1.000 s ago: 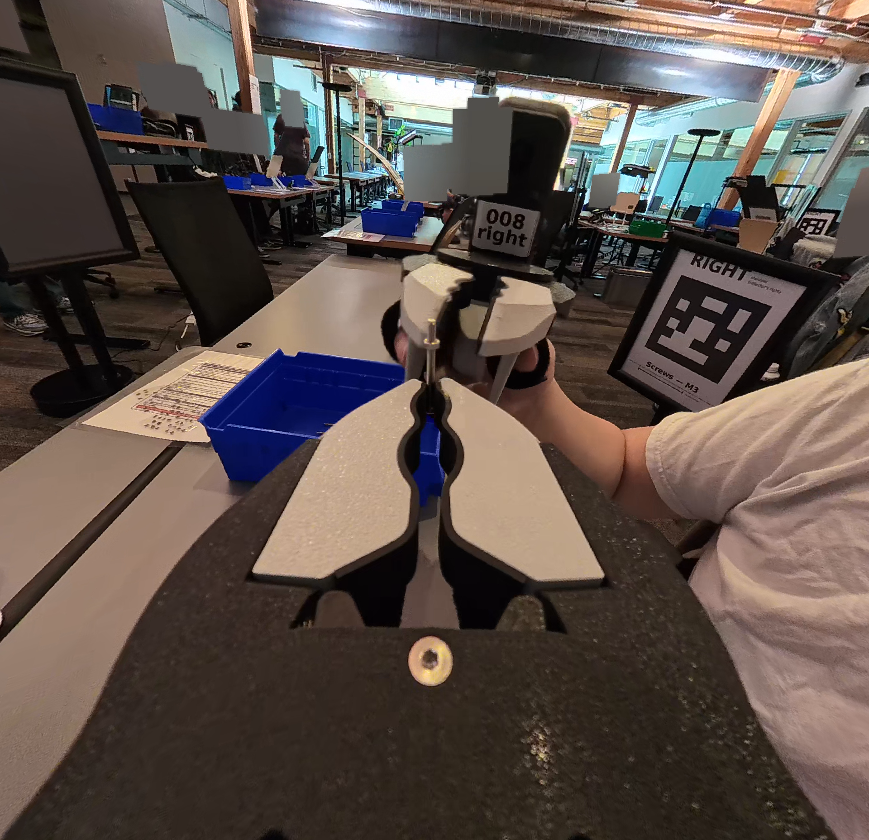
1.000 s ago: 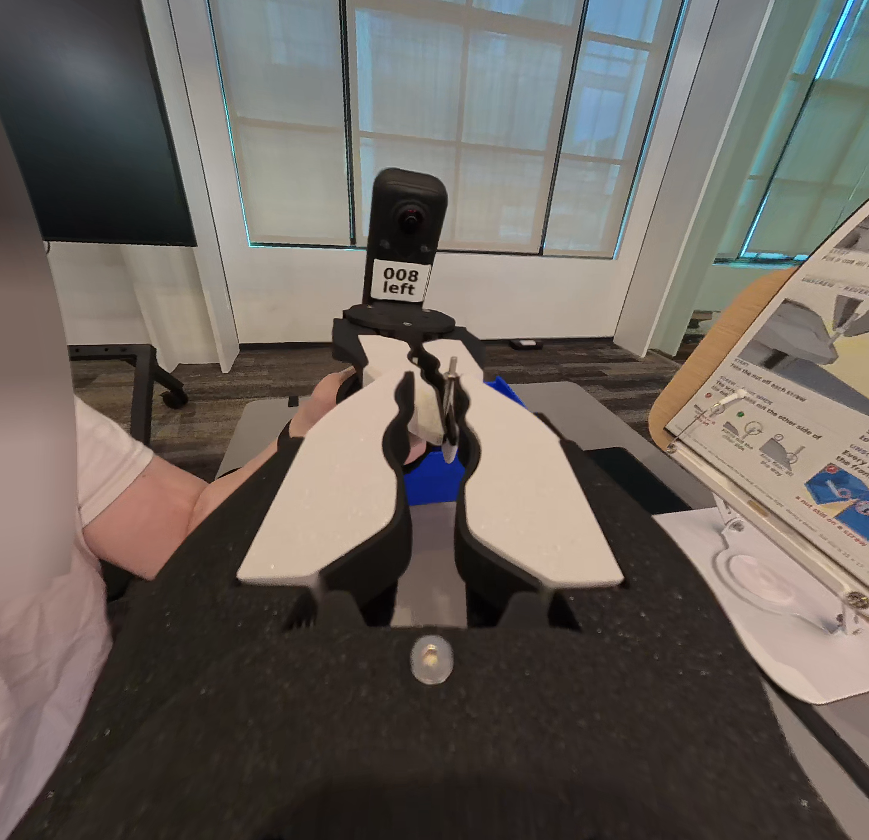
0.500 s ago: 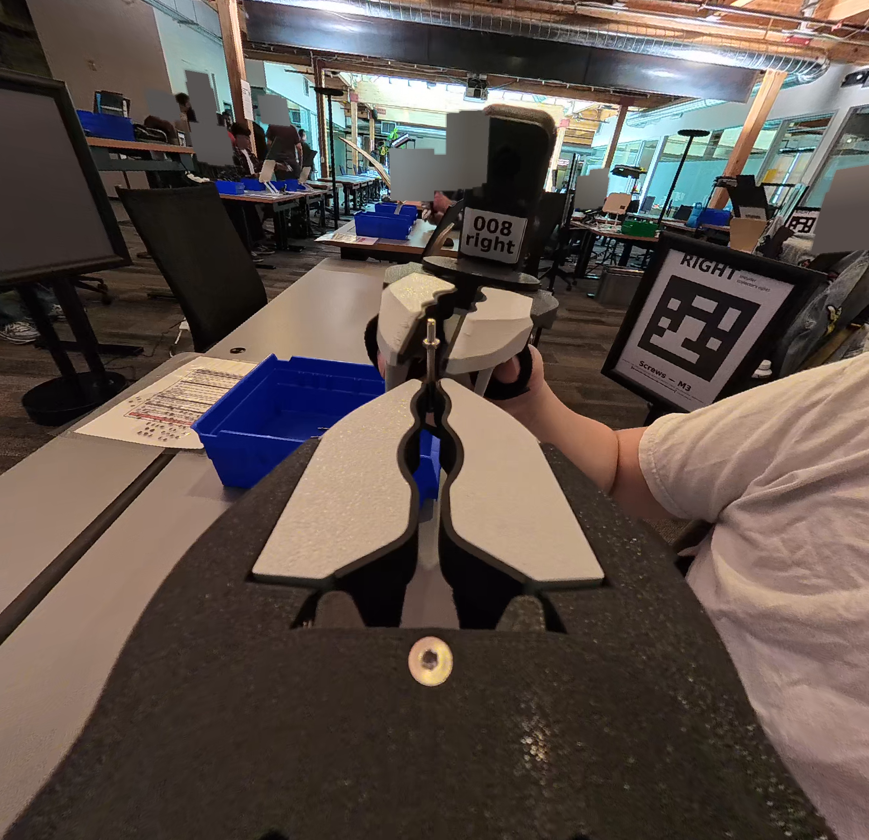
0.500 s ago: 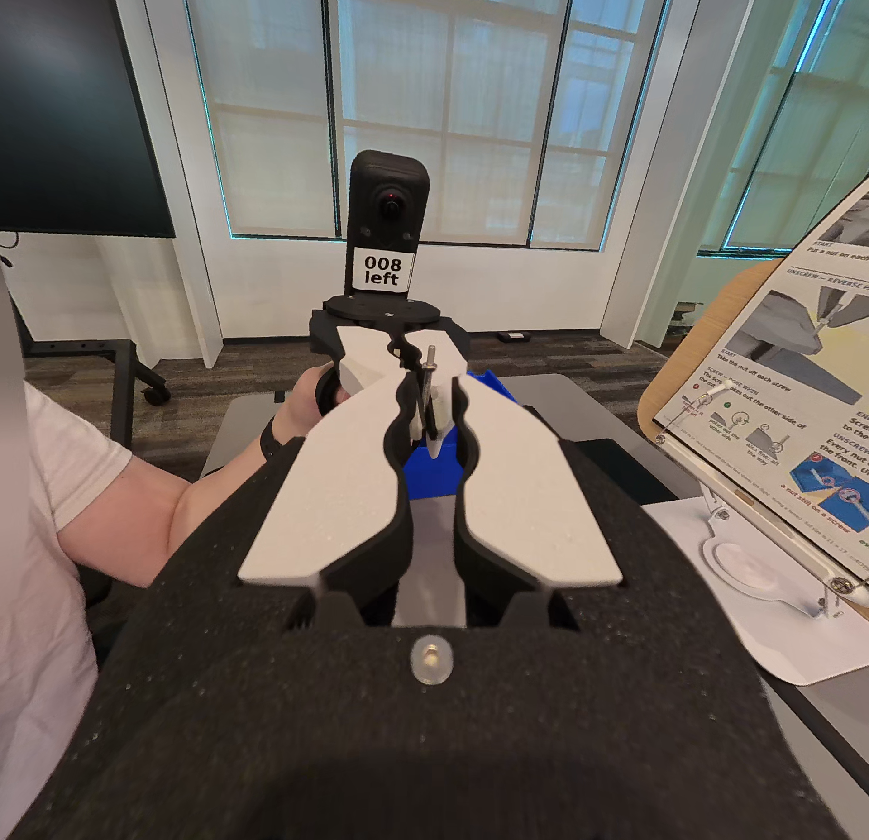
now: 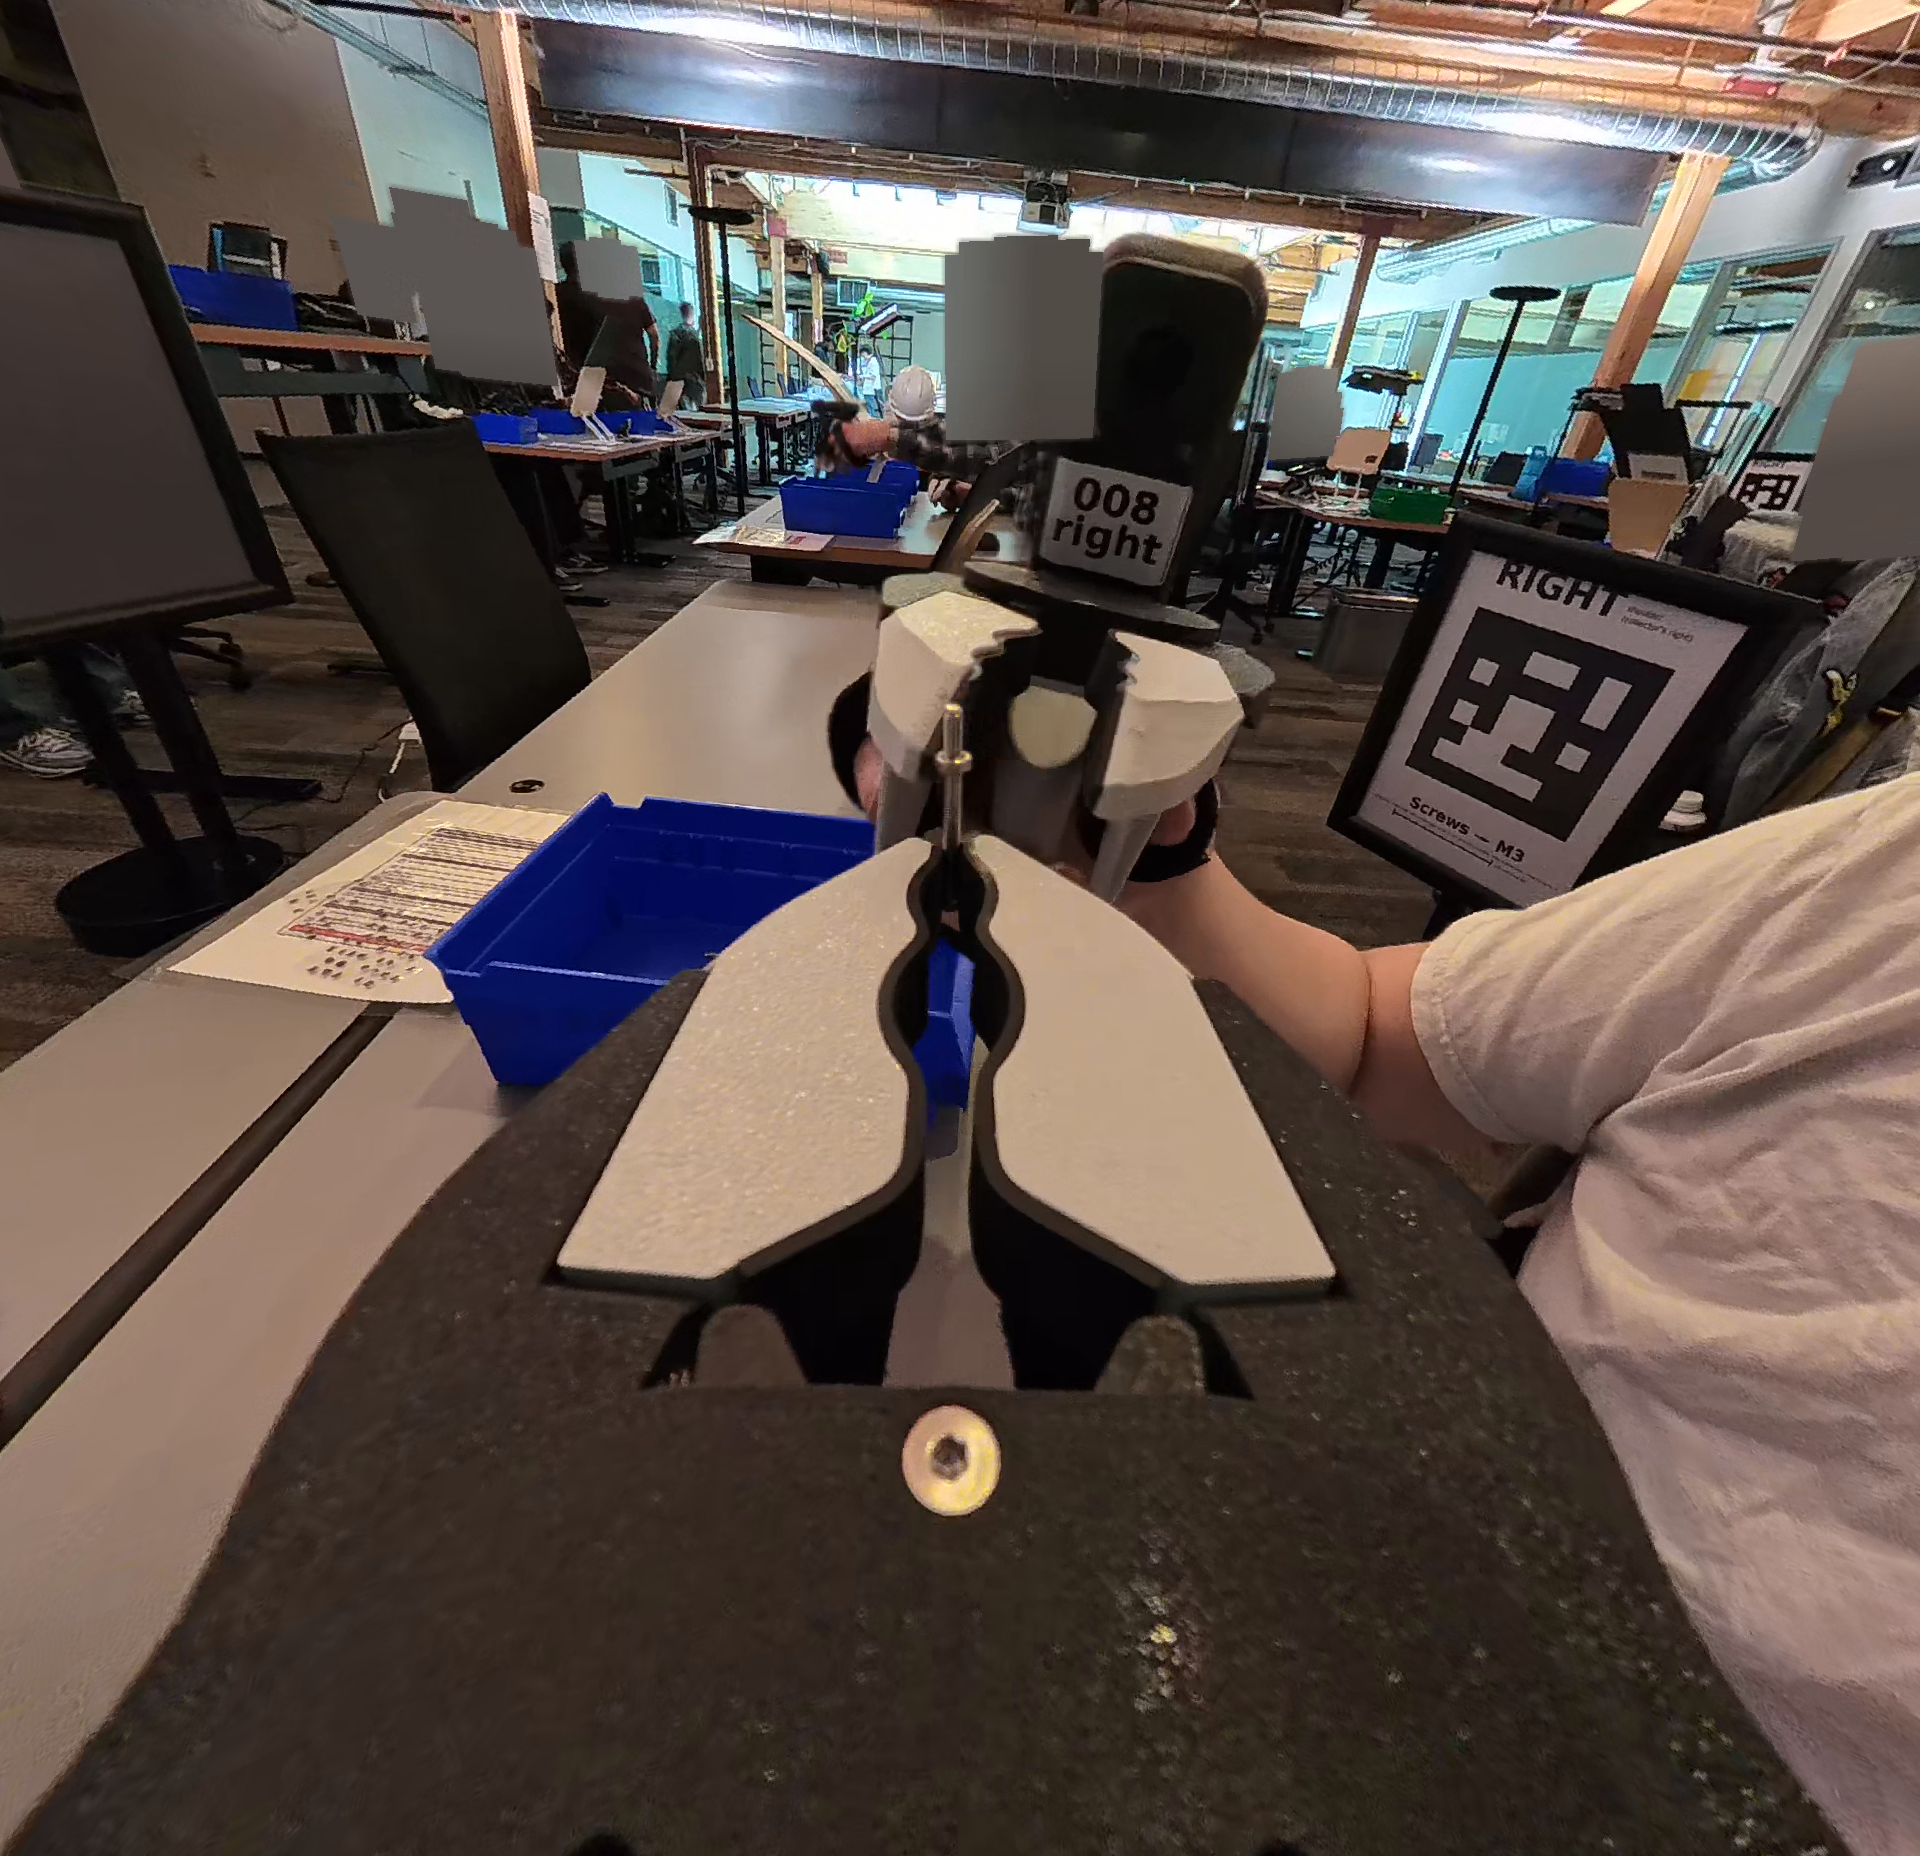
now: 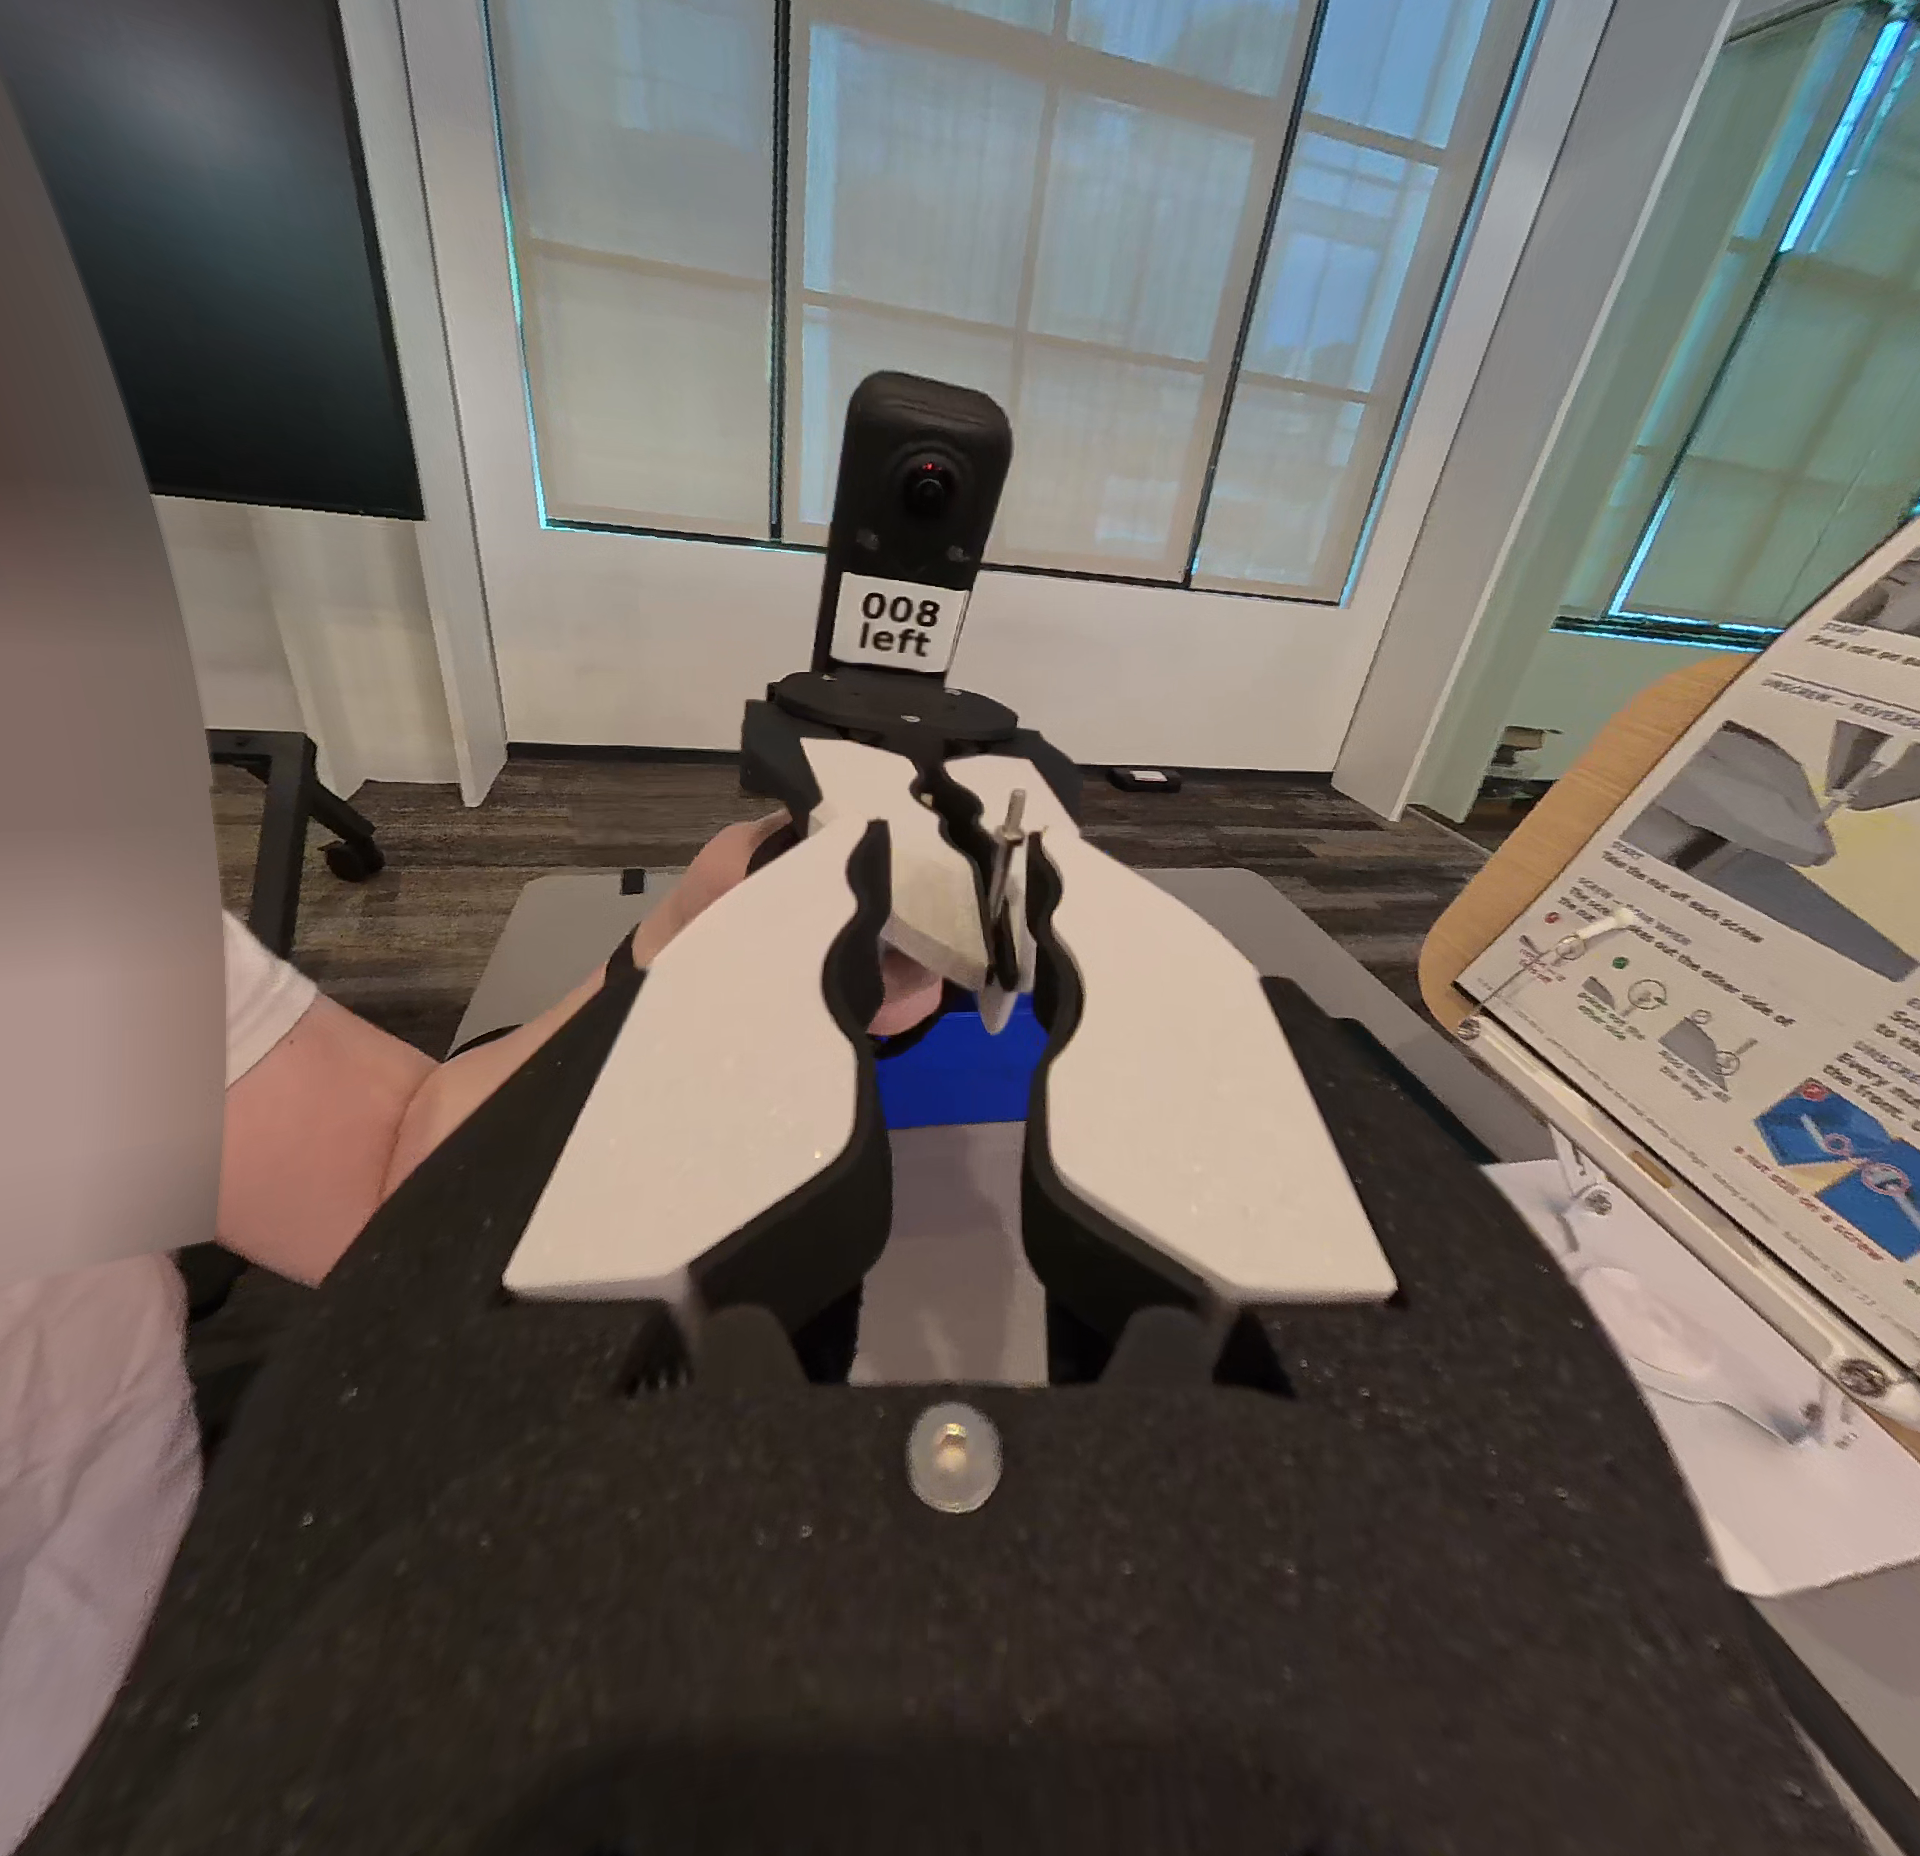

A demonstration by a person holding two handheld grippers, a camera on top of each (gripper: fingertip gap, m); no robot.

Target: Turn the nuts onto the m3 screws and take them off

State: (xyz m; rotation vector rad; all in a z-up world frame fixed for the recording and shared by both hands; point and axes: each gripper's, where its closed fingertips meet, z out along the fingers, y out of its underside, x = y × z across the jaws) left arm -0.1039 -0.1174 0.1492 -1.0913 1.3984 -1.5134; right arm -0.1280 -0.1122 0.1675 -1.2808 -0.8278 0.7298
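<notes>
My left gripper (image 5: 951,850) is shut on the lower end of a thin metal M3 screw (image 5: 949,793), which stands upright above its tips. A small nut (image 5: 952,762) sits on the screw near its top. My right gripper (image 6: 956,840) is open and faces the left one. In the left wrist view its fingers (image 5: 920,700) stand apart and one lies just behind the screw top. In the right wrist view the screw (image 6: 1006,861) stands next to my right finger, held by the left gripper (image 6: 987,965). Both are held above the blue bin (image 5: 644,913).
The blue bin (image 6: 956,1079) sits on a grey table (image 5: 156,1131) beside a printed sheet (image 5: 384,913). A framed marker sign (image 5: 1548,726) stands to the right. An instruction board (image 6: 1714,975) leans on a stand. A person's arm and white sleeve (image 5: 1662,1131) are close.
My right gripper's jaws have spread apart from around the screw. The left gripper still holds the screw upright; both views have shifted a little.
</notes>
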